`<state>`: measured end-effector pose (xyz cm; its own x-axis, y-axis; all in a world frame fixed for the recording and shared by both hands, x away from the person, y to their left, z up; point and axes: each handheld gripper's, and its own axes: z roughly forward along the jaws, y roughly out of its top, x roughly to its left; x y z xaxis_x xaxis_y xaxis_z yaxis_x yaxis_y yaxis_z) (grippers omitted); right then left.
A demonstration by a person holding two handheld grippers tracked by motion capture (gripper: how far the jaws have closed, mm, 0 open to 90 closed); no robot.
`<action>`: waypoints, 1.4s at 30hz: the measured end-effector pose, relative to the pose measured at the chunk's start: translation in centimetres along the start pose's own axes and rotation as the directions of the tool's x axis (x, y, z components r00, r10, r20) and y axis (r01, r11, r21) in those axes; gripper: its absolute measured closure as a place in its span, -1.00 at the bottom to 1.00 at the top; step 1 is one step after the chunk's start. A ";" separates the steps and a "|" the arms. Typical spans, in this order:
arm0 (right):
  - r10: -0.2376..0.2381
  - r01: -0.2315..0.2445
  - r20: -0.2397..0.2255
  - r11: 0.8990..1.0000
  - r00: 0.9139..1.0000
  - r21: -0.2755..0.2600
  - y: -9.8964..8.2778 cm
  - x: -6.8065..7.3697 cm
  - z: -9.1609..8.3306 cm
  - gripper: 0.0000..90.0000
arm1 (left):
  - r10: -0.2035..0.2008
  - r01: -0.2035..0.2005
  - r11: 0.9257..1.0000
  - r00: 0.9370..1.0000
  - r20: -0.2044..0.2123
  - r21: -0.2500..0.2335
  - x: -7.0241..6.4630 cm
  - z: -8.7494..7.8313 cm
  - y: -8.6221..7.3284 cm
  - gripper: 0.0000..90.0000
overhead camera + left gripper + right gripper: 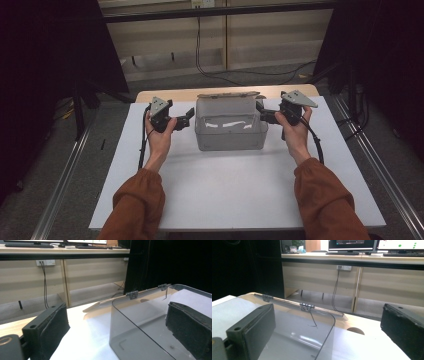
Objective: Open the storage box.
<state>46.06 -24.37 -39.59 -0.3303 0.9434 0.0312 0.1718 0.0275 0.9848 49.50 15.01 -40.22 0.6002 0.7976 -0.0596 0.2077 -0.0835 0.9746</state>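
A clear plastic box [230, 131] sits on the white table [235, 195], toward 12 o'clock of its centre, with its hinged lid [227, 94] folded back flat behind it.

The left gripper [187, 118] is held at the box's 9 o'clock side and the right gripper [260, 111] at its 3 o'clock side, both pointing inward. This symmetric placement suggests a 2-handed grasp of the box is intended.

Jaw state: both pairs stand wide apart and clamp nothing. In the left gripper view, 1 jaw lies outside the wall and the other appears through the clear plastic, so the jaws straddle the end wall. The right gripper view shows the same straddling arrangement on the opposite wall. Contact with either wall cannot be determined.
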 end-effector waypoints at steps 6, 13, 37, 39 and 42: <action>-0.012 0.012 0.007 1.000 1.000 -0.006 -0.1 0.4 -1.0 -1.00 | 0.011 -0.011 1.000 1.000 0.013 -0.003 -0.6 -0.9 0.0 -0.92; -0.025 0.025 0.031 1.000 0.999 0.003 -0.8 0.1 -2.2 -1.00 | 0.013 -0.013 1.000 0.999 0.032 -0.007 -1.4 -1.8 -0.6 -0.92; -0.038 0.038 0.042 0.999 0.998 -0.008 -2.1 0.6 -6.1 -1.00 | 0.006 -0.006 1.000 1.000 0.020 -0.003 -2.8 -4.9 -2.2 -0.92; -0.034 0.034 0.040 0.999 0.999 -0.007 -2.3 0.6 -6.5 -1.00 | -0.018 0.018 1.000 1.000 0.021 -0.017 -2.8 -5.3 -2.4 -0.93; -0.035 0.035 0.040 0.999 0.999 -0.002 -2.4 0.8 -6.9 -1.00 | 0.001 0.000 1.000 1.000 0.014 -0.014 -2.9 -5.8 -2.6 -0.93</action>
<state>39.03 -25.99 -40.72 -0.2985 0.9544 -0.0101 0.1579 0.0598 0.9857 42.72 16.34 -41.32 0.6112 0.7890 -0.0621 0.1968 -0.0755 0.9775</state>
